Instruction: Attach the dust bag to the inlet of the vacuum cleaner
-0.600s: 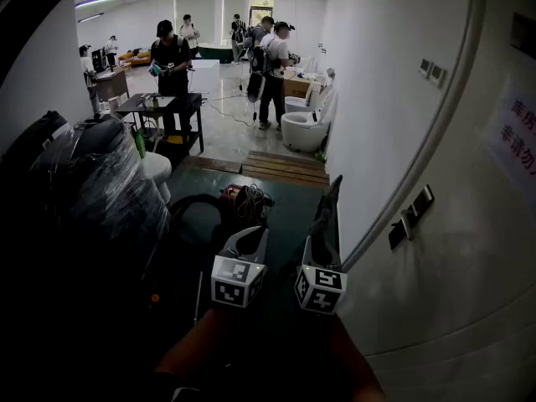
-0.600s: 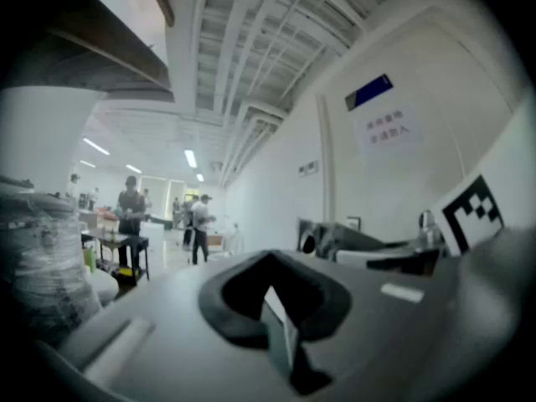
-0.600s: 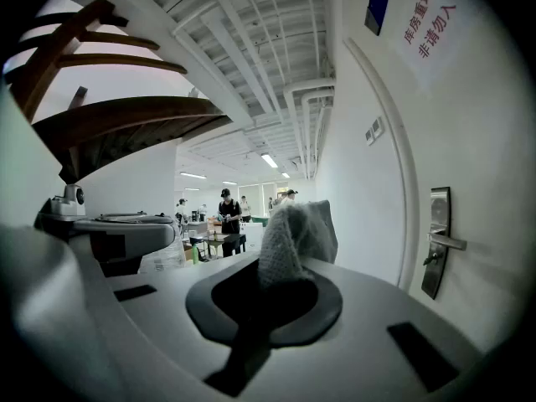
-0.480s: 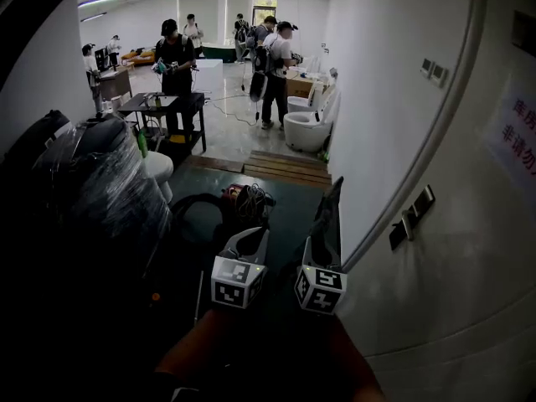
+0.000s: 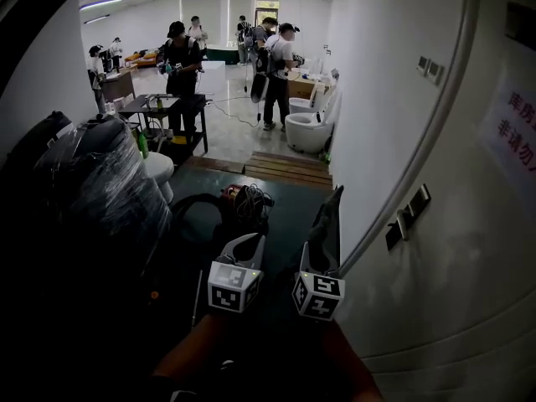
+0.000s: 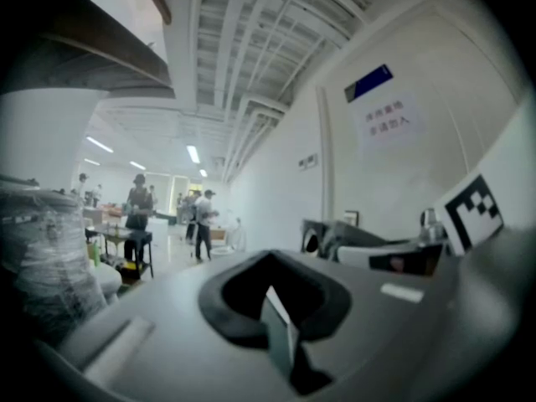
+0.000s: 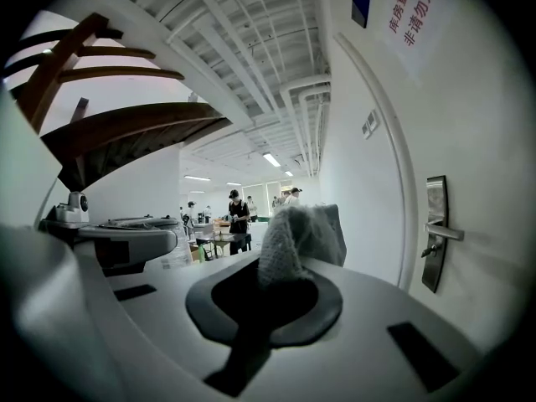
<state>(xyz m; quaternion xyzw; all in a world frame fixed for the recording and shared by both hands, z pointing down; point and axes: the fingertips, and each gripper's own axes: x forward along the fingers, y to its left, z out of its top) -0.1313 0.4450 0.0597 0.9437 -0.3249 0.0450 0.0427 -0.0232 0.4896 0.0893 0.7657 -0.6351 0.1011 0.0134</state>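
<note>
wrapped bundle: plastic-covered, its left side lost in shadow.
vacuum cleaner: dim on the dark floor, inlet indiscernible, well ahead of both grippers.
dust bag: grey, rising from between the clamped jaws of the right gripper.
left gripper: jaws together, empty.
</note>
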